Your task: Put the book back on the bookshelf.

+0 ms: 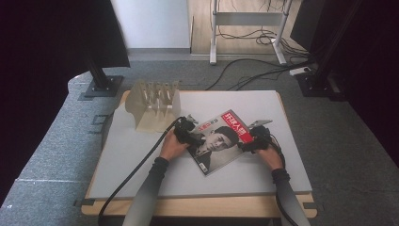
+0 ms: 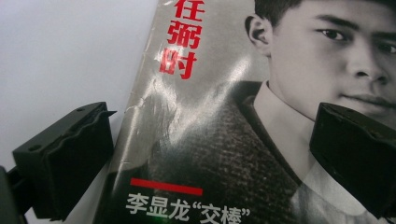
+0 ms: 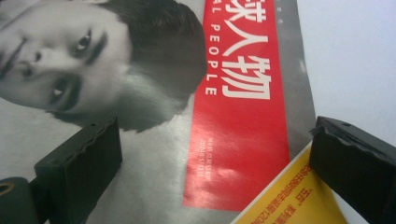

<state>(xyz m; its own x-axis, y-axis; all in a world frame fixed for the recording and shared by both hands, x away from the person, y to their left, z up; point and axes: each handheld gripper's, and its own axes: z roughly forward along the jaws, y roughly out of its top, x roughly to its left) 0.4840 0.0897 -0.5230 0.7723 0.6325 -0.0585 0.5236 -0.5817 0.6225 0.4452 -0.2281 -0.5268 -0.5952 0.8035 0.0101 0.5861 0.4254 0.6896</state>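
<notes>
A magazine (image 1: 219,143) lies flat and turned askew in the middle of the table, its cover showing a grey portrait and a red title band. My left gripper (image 1: 192,138) hovers over its left edge and stands open. In the left gripper view the magazine (image 2: 219,140) fills the gap of the left gripper (image 2: 210,158), one jaw over the bare table and the other over the cover. My right gripper (image 1: 247,144) is at the magazine's right edge, open. In the right gripper view the right gripper (image 3: 217,168) straddles the red band (image 3: 243,121) and a yellow corner (image 3: 294,200).
A pale wooden slotted rack (image 1: 154,106) stands at the table's back left, just behind the left gripper. The white table top (image 1: 141,160) extends around the magazine. Cables trail from both grippers toward the front edge. Black stands and floor cables lie beyond the table.
</notes>
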